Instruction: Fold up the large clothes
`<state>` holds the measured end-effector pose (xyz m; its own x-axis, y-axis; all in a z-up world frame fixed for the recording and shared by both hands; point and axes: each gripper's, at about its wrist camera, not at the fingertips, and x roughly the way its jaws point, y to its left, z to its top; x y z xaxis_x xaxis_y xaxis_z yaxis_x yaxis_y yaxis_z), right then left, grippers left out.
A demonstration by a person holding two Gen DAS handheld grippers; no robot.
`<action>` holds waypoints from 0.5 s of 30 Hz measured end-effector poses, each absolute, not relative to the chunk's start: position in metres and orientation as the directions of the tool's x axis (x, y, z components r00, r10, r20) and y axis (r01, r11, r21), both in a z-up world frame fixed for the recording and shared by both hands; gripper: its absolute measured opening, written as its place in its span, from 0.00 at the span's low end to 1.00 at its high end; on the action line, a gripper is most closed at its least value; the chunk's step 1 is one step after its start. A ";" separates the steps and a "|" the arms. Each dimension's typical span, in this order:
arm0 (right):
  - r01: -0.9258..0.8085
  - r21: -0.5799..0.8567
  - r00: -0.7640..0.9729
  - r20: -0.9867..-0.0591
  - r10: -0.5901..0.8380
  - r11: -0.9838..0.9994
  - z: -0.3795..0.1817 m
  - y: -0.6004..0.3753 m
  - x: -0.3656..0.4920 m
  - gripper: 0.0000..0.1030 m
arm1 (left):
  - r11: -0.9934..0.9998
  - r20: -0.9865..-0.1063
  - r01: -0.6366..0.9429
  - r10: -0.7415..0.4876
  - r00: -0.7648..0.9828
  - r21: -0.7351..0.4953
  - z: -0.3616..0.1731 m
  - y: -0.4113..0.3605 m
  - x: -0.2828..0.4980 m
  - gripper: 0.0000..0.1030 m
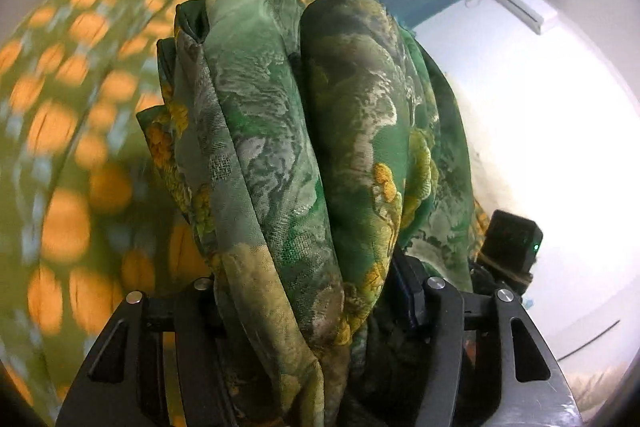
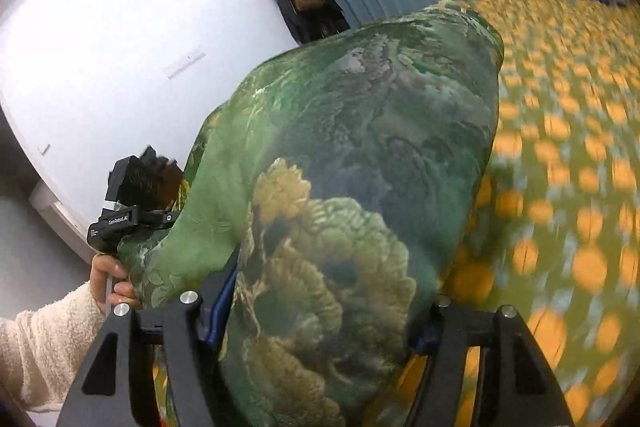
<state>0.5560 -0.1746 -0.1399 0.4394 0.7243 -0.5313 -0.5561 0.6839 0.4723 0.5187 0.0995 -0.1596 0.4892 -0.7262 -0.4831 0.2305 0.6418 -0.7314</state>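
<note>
Firmly between both grippers, green garment (image 1: 280,131)

We held the left gripper (image 1: 312,291) angled downward, its jaws partly closed and pressing on bunched cloth (image 1: 280,131). The right gripper (image 2: 320,307) pointed down too, jaws clamped on the same cloth. From the right wrist view, our left hand (image 2: 110,279), in a cream sleeve (image 2: 44,343), gripped its handle.

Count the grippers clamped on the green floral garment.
2. The left gripper pinches a bunched fold of the green floral garment; the right gripper grips another thick fold beside it. Fabric hides the fingertips.
</note>
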 end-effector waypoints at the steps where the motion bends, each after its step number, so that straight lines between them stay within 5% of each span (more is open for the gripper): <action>1: -0.557 0.474 0.442 -0.525 0.727 0.682 -0.138 -0.178 0.571 0.64 | 0.646 -0.485 0.233 -0.723 0.493 -0.727 -0.157 0.096 0.528 0.58; 9: -0.456 0.580 0.368 -0.568 0.737 0.675 -0.202 -0.226 0.663 0.65 | 0.696 -0.585 0.167 -0.690 0.426 -0.699 -0.212 0.054 0.626 0.63; 13: -0.354 0.662 0.288 -0.595 0.750 0.661 -0.267 -0.242 0.688 0.78 | 0.703 -0.596 0.148 -0.680 0.427 -0.695 -0.246 0.044 0.630 0.90; 15: -0.342 0.708 0.288 -0.546 0.786 0.617 -0.272 -0.250 0.689 0.86 | 0.695 -0.582 0.145 -0.683 0.441 -0.705 -0.245 0.048 0.626 0.93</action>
<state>0.6893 -0.2497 -0.2718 0.2882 0.7865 -0.5463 -0.3423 0.6174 0.7083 0.6265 0.0482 -0.2452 0.4412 -0.6828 -0.5824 0.1451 0.6946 -0.7046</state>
